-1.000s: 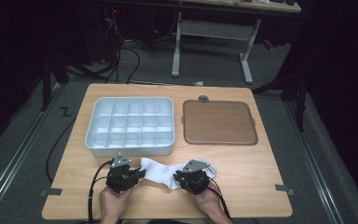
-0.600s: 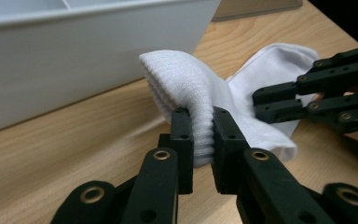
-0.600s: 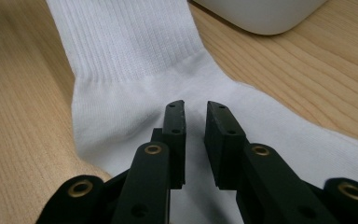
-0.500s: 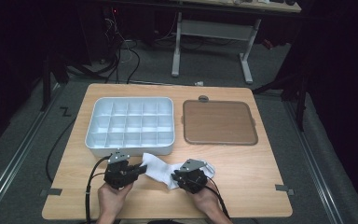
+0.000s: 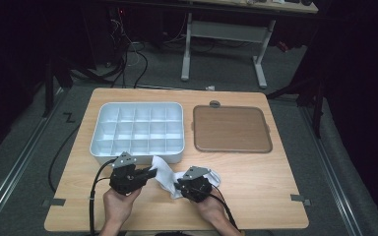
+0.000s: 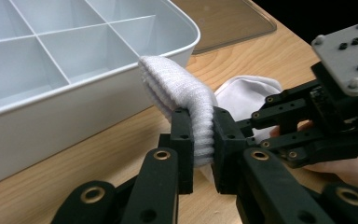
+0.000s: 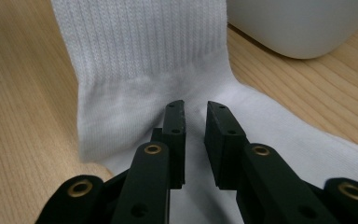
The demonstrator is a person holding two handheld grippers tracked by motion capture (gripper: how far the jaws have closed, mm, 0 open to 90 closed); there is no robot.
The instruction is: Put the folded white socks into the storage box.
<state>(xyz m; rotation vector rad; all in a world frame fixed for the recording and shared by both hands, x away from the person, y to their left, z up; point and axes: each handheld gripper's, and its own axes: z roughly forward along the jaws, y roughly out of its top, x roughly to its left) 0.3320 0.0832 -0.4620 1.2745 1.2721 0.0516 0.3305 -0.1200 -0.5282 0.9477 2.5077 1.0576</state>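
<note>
While two hand-held grippers work a white sock (image 5: 163, 172) near the front edge of a wooden table (image 5: 275, 196)

Behind the sock sits a white compartment tray (image 5: 98, 145), with a brown lid (image 5: 231, 129) to its right. The left gripper (image 6: 200, 140) is clamped on the sock's ribbed cuff, lifting it beside the tray's front wall. The right gripper (image 7: 195, 122) rests over the sock's ankle, jaws nearly closed; whether they pinch fabric is unclear

You have the table (image 5: 256, 196) in front of you. The box with many little compartments (image 5: 138, 130) sits on its left half, and the flat lid (image 5: 231, 129) lies to the right of it. The sock (image 5: 163, 173) lies near you, just in front of the box. Your left gripper (image 5: 150, 173) is at the sock's left end, your right gripper (image 5: 178, 187) at its right.
</note>
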